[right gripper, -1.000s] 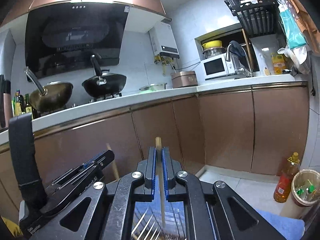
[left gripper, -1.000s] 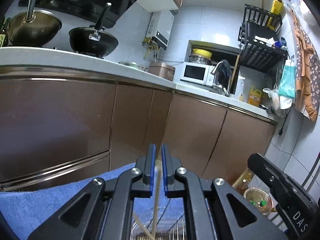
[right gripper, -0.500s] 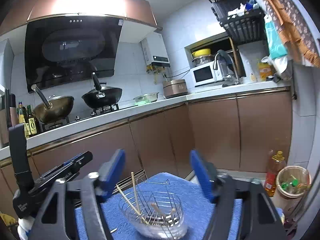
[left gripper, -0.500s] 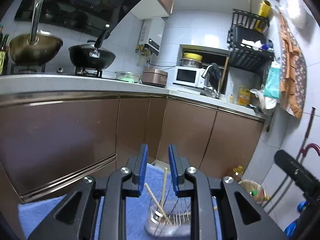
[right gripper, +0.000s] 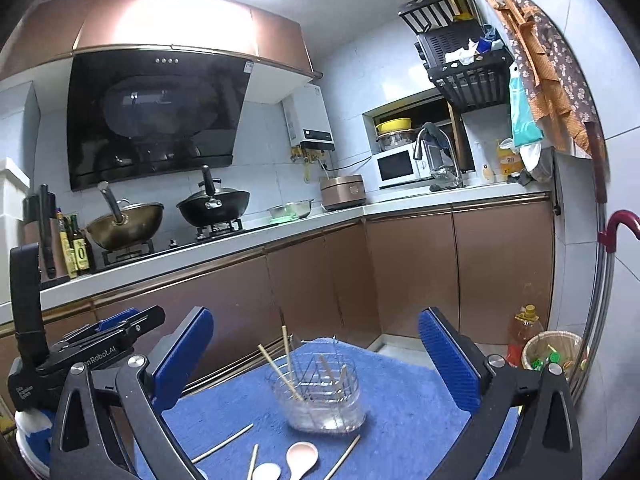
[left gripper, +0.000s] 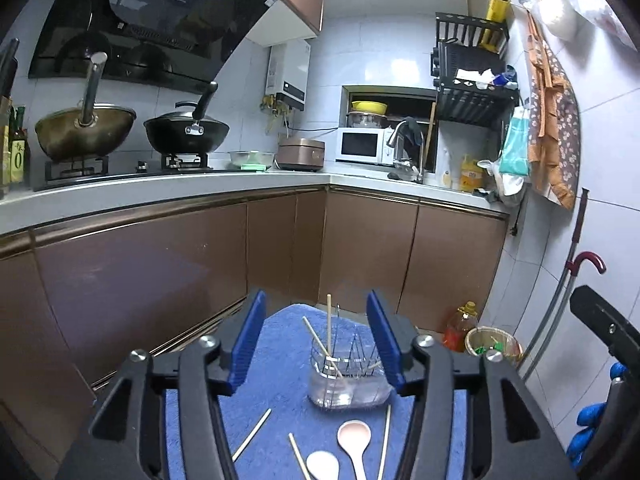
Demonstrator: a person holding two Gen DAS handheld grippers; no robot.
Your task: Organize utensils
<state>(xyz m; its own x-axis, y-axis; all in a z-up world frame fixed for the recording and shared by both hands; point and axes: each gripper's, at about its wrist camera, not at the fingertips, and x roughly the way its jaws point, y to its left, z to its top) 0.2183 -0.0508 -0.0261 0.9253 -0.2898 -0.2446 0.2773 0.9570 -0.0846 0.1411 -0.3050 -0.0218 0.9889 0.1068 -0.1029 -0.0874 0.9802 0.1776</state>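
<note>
A wire utensil holder [left gripper: 347, 374] with a clear base stands on the blue mat [left gripper: 280, 360]. Two chopsticks [left gripper: 328, 326] lean upright in it, and more sticks lie in its other section. My left gripper [left gripper: 316, 302] hangs back from and above the holder, jaws opening with nothing between them. My right gripper [right gripper: 316, 316] is also back and above, jaws opening wide and empty. The holder [right gripper: 320, 392] shows beyond its fingers. Loose chopsticks [left gripper: 253, 434] and two spoons, one pink [left gripper: 354, 434] and one white [left gripper: 322, 466], lie on the mat in front of the holder.
Brown cabinets [left gripper: 160, 272] under a white counter run behind the mat, with two woks [left gripper: 186, 132], a rice cooker and a microwave [left gripper: 360, 146] on top. An oil bottle [right gripper: 524, 330] and a wastebasket [right gripper: 554, 354] stand on the floor at right, near a red-handled umbrella [left gripper: 588, 260].
Both grippers were shut on a chopstick each; they let go, and the sticks now stand in the holder. Both hands have pulled back and up, jaws spreading.
</note>
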